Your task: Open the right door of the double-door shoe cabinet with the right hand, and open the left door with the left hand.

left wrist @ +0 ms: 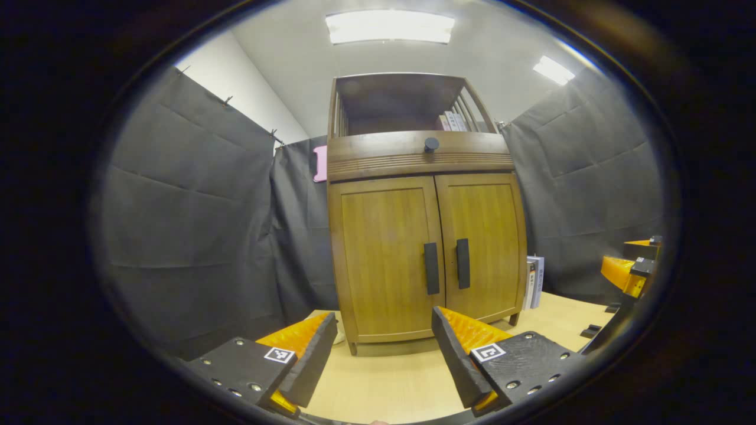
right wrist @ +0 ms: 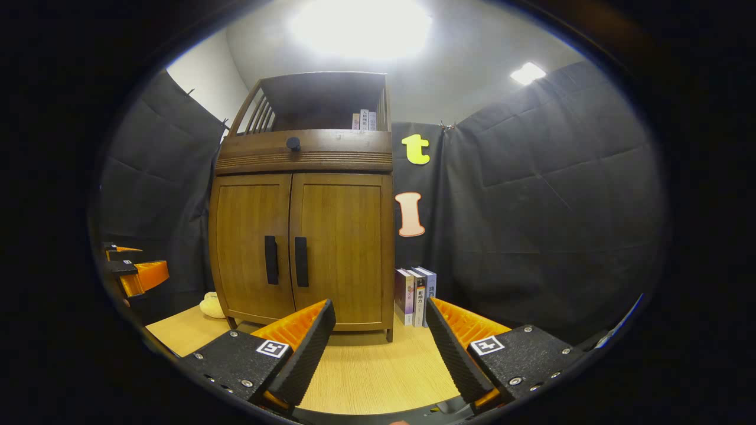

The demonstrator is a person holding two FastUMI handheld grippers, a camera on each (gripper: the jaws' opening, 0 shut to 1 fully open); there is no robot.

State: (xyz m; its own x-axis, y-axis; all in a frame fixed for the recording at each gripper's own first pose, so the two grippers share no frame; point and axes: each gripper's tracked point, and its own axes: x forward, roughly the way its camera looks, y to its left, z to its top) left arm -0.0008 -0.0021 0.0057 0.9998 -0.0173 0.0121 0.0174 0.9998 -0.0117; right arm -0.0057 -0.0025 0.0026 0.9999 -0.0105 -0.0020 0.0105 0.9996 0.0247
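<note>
Two closed doors front the wooden shoe cabinet [left wrist: 425, 248] standing on the tabletop [left wrist: 378, 383], well ahead of both grippers. Left gripper [left wrist: 381, 354] and right gripper [right wrist: 381, 348] hover with jaws released. Rigid, hinged panels likely swing easily if taken by the left handle [left wrist: 432, 268] and right handle [right wrist: 300, 261].

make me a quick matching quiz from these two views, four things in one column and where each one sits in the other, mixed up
Things:
1. round black knob
2. standing books
3. pale yellow soft thing
4. two black door handles

Places:
A. on the tabletop right of the cabinet
B. either side of the seam between the doors
C. on the drawer front above the doors
D. on the tabletop by the cabinet's left foot

Pairs: 1-C, 2-A, 3-D, 4-B
</note>
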